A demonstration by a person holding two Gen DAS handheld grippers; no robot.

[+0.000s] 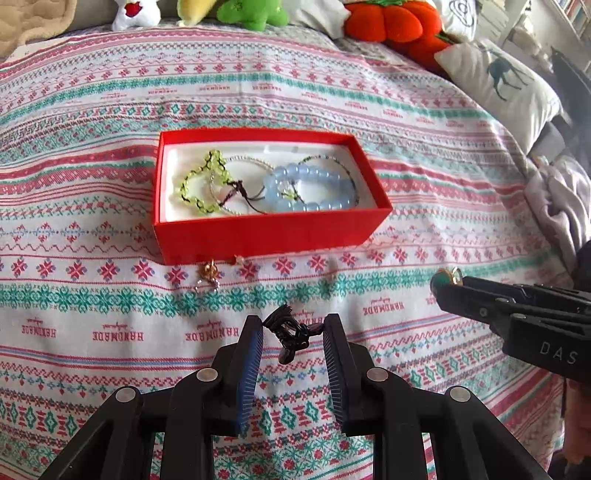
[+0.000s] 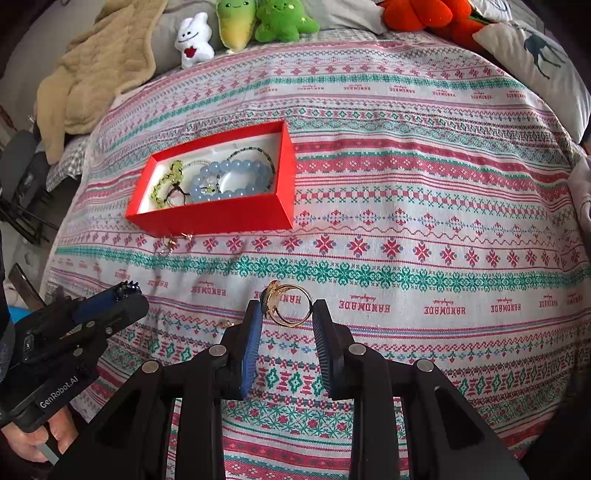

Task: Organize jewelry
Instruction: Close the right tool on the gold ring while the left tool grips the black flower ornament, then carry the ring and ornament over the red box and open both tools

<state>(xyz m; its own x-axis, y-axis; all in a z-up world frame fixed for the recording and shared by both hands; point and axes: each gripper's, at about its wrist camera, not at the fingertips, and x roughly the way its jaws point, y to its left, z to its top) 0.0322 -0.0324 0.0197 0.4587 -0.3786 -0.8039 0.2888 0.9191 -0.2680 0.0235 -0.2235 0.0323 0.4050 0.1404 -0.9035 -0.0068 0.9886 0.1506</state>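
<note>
A red box [image 1: 266, 234] [image 2: 214, 216] sits on the patterned bedspread and holds a blue bead bracelet [image 1: 314, 184] [image 2: 231, 179], a green bead bracelet [image 1: 201, 182] [image 2: 166, 184] and thin bead strands. My left gripper [image 1: 293, 328] [image 2: 127, 291] is shut on a black piece of jewelry [image 1: 290, 332], held in front of the box. My right gripper [image 2: 287, 308] [image 1: 448, 280] is shut on a gold ring with a green stone [image 2: 286, 304] [image 1: 447, 278], to the right of the box. Small gold pieces [image 1: 208, 275] [image 2: 171, 243] lie against the box's near wall.
Plush toys [image 2: 236, 26], an orange pumpkin cushion [image 1: 391, 22] and a deer pillow [image 1: 506, 81] line the bed's far edge. A beige blanket [image 2: 92, 74] lies at the far left. Another small gold piece [image 2: 226, 324] lies on the bedspread near my right gripper.
</note>
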